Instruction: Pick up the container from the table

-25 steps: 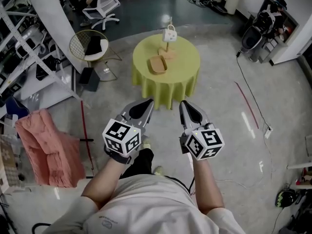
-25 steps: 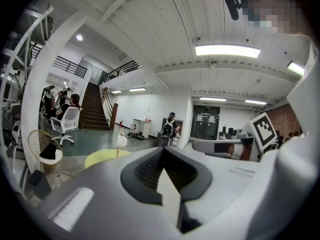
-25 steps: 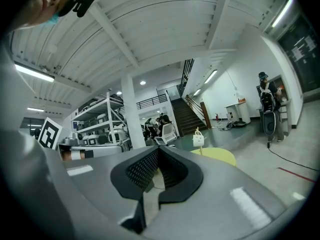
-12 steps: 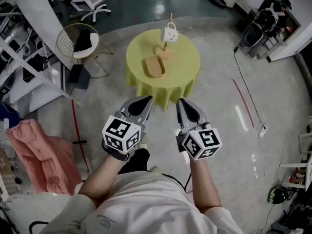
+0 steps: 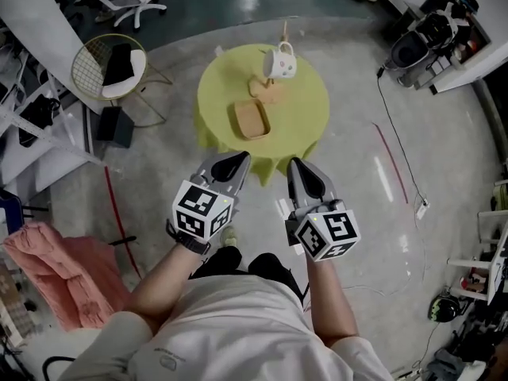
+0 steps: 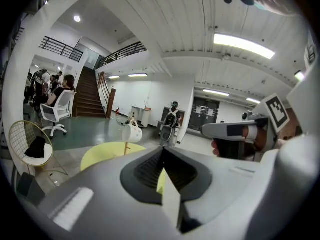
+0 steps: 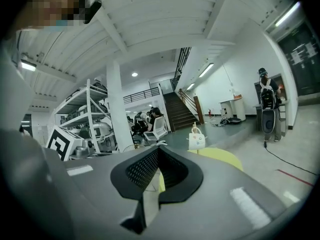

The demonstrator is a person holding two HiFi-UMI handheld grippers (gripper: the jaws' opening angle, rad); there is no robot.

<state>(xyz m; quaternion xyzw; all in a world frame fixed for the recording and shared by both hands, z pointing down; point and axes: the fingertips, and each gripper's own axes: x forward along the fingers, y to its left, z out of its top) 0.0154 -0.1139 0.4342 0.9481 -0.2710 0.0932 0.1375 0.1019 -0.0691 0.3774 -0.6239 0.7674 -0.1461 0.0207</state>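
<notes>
A shallow tan container [image 5: 250, 120] lies on a round table with a yellow-green cloth [image 5: 305, 109]. Behind it a white mug [image 5: 279, 62] hangs on a wooden stand. My left gripper [image 5: 240, 159] and right gripper [image 5: 296, 166] are held side by side short of the table's near edge, both shut with nothing in them. In the left gripper view the jaws [image 6: 162, 156] meet, with the mug [image 6: 132, 132] and table [image 6: 105, 154] beyond. The right gripper view shows shut jaws [image 7: 157, 156], the mug [image 7: 196, 140] and the table [image 7: 227, 156]. Neither gripper view shows the container.
A wire chair [image 5: 103, 66] with a dark item and a black box [image 5: 109, 125] stand left of the table. Metal shelving lines the left side, with a pink cloth [image 5: 55, 272] below it. A cable [image 5: 397, 157] runs over the floor at the right. Equipment [image 5: 429, 34] sits at the far right.
The table has come nearer and sits lower in the head view as the person walks toward it. Both grippers stay shut and level in front of the body.
</notes>
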